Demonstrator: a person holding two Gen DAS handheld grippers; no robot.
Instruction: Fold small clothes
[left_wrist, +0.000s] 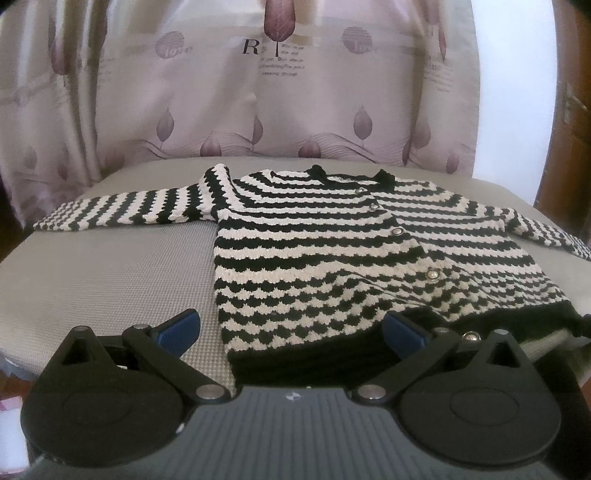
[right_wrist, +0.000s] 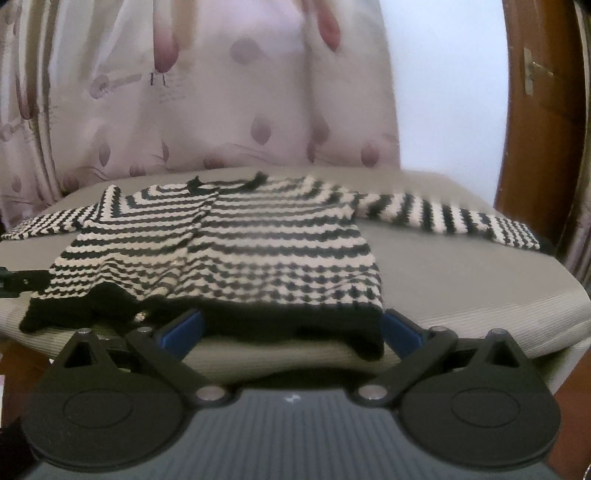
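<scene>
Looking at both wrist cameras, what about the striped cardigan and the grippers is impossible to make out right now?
- Left wrist view: the cardigan's hem buttons are mostly hidden behind the open left gripper; only one peeks out.
- Left wrist view: its far sleeve is cut off by the fisheye edge.
- Right wrist view: motion blur hides the buttons and the knit.
- Right wrist view: whether the open right gripper touches the hem cannot be told.

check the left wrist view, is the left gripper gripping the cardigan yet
No, the left gripper is open, its fingers either side of the cardigan hem.
</scene>
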